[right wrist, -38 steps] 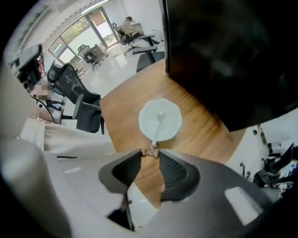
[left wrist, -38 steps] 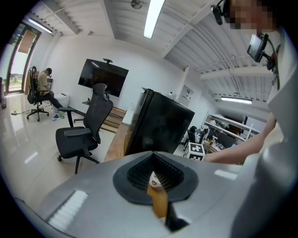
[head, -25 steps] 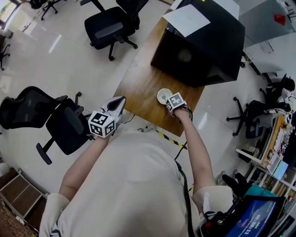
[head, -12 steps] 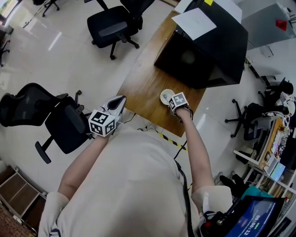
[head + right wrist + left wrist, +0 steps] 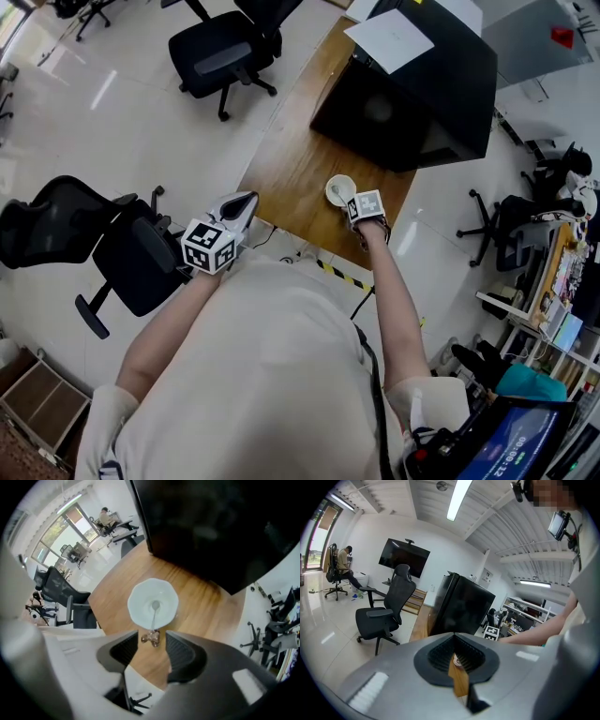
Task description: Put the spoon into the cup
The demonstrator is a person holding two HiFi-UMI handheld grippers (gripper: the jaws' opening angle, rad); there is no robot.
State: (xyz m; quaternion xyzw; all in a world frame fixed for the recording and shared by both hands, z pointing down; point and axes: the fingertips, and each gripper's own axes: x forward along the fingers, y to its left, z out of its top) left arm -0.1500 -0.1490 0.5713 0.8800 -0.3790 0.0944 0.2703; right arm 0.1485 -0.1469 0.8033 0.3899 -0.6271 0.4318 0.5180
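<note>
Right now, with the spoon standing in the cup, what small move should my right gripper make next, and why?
Probably lift the right gripper straight up. Its jaws have just been opening and now stand clear of the handle of the spoon on both sides, while its bowl sits inside the cup. A straight rise should avoid knocking it.

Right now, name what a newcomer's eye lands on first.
The white cup on the wooden table, a spoon standing in it. Above it the right tool, whose jaws have just been opening, with the spoon's handle loose between them. A big black box looms behind the cup.
</note>
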